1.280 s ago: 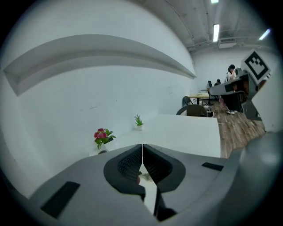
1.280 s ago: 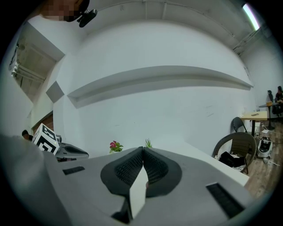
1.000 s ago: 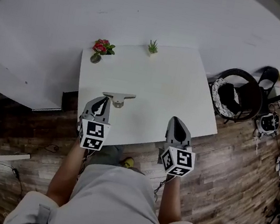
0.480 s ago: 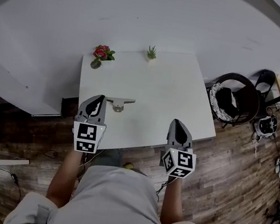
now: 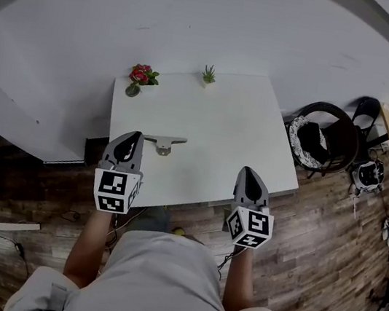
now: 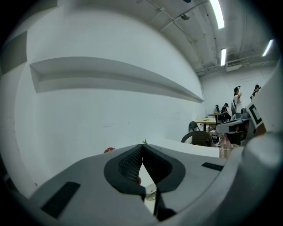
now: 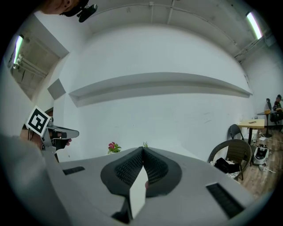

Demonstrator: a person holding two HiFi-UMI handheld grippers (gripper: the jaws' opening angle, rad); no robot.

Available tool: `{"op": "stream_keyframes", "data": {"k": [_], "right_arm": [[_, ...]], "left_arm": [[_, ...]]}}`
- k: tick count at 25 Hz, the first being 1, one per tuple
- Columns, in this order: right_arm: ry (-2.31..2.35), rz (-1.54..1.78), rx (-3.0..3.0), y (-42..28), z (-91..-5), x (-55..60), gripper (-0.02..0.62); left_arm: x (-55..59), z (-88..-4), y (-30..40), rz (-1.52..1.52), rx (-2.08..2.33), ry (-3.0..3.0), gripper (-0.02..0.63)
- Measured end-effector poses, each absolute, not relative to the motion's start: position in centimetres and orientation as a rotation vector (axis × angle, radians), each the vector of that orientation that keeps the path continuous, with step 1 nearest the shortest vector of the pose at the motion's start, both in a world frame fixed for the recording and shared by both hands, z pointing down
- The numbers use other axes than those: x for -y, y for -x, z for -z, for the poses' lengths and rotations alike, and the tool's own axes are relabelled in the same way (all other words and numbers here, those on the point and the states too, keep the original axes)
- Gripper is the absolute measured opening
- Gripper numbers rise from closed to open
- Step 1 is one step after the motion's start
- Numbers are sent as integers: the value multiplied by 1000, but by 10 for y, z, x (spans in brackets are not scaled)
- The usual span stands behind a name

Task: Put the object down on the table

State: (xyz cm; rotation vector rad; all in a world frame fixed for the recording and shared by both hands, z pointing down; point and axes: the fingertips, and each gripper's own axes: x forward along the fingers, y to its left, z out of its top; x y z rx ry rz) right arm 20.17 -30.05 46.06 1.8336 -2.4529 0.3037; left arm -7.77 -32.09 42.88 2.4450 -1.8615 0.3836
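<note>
The left gripper and the right gripper are held over the near edge of the white table, well apart from each other. In each gripper view the two jaws are seen pressed together at the tips with nothing caught between them, so both grippers are closed and empty.

Just beyond the tip of the left gripper, the grey T-shaped metal part lies flat on the table, clear of both grippers. The putting-down is therefore judged to be done.

The main risk is judged to come from the short gap between the left gripper and the part. If that gripper were dipped or pushed forward, the part could be struck and slid across the smooth top, or spun toward the left edge of the table, which is not far from it. If the closed jaw tips were lowered carelessly, the table itself could be knocked. The right gripper is judged to pose little danger, since no object lies near it.

At the far edge of the table stand a pot of red flowers and a small green plant. These could be toppled only by a long forward reach.
</note>
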Motion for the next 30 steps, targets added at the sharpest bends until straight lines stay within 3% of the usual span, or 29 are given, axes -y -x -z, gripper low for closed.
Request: {"op": "stream_keyframes", "data": {"k": [30], "right_arm": [[-1844, -224, 2457, -235, -439, 296, 8]], "left_arm": [[318, -415, 78, -319, 1901, -2448, 20]]}}
